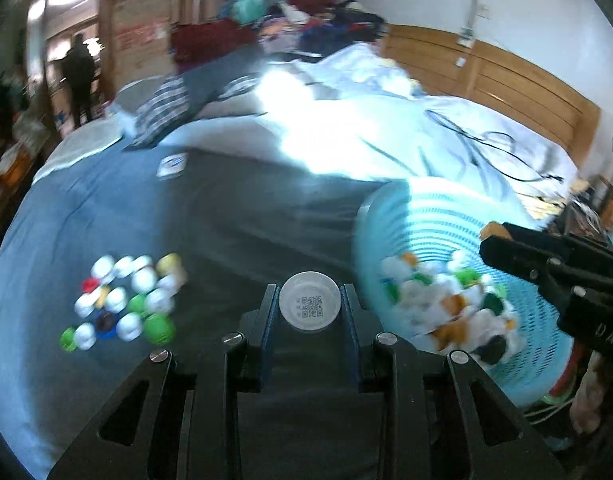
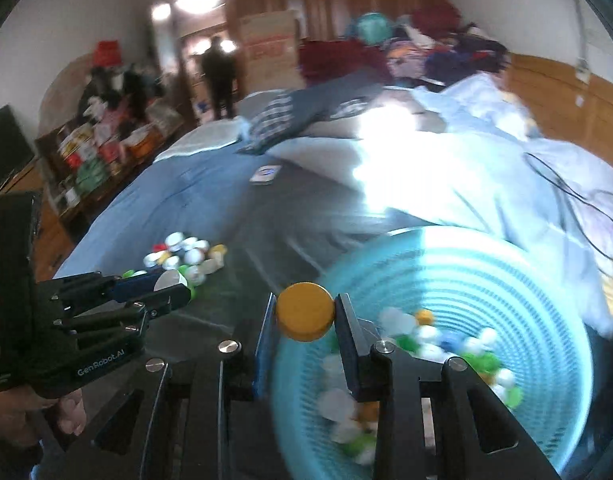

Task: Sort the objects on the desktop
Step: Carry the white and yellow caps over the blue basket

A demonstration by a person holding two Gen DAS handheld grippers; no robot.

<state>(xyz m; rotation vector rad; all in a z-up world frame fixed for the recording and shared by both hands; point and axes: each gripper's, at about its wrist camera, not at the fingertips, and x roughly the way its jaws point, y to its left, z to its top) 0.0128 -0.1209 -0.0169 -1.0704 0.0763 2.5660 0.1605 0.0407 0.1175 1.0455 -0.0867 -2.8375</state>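
We work over a bed (image 1: 106, 208) covered in a blue-grey sheet, with a rumpled white quilt (image 1: 386, 132) farther back and a black cable (image 1: 486, 148) looping across it. A small white card (image 1: 172, 166) lies alone on the sheet. Clothes are heaped at the far end of the bed, and a person (image 1: 79, 76) stands in the doorway beyond. A shelf crowded with boxes (image 2: 94, 156) lines the wall on the left of the right wrist view.

On the sheet sits a cluster of loose bottle caps (image 1: 126, 302), mostly white with some green, one red, one blue and one yellowish. Off to the side a turquoise slotted basket (image 1: 438, 216) holds a blurred jumble of white, green and orange caps.

Our left gripper (image 1: 309, 300) is clenched on a white cap (image 1: 309, 300) whose flat face carries a printed QR code; it hangs above the sheet, between the loose cluster and the basket. Our right gripper (image 2: 305, 312) pinches a yellow cap (image 2: 305, 312), plain and round, just at the basket's near rim. Nothing lies between either cap and the sheet below.
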